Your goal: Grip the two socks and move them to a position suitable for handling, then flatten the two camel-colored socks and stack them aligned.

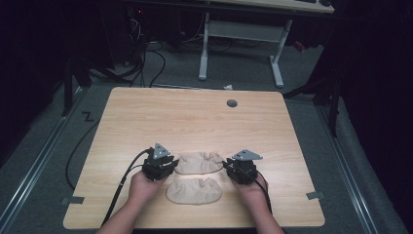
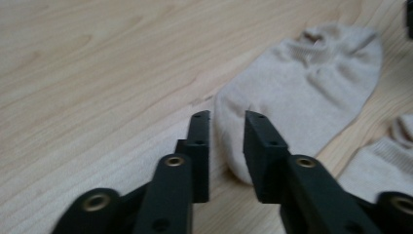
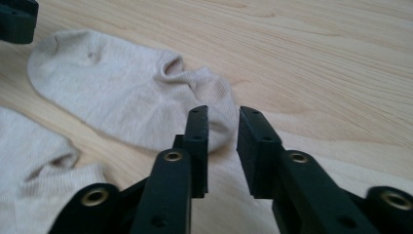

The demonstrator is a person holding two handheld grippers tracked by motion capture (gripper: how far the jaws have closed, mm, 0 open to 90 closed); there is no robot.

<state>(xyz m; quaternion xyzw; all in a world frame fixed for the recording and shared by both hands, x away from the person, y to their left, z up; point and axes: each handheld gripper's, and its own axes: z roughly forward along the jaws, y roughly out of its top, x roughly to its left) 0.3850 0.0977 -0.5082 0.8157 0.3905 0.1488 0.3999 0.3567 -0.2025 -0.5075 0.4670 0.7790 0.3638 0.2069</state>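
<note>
My left hand-held gripper has its jaws parted a little around the toe end of the far sock, nothing pinched yet. My right hand-held gripper is spread the same way at that sock's cuff end. The near sock lies flat between my hands on the table. I'd say the work has barely begun: neither sock is lifted.

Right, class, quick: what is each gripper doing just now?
Left gripper: open, jaws astride the toe end of the far sock.
Right gripper: open, jaws at the same sock's heel end.
</note>
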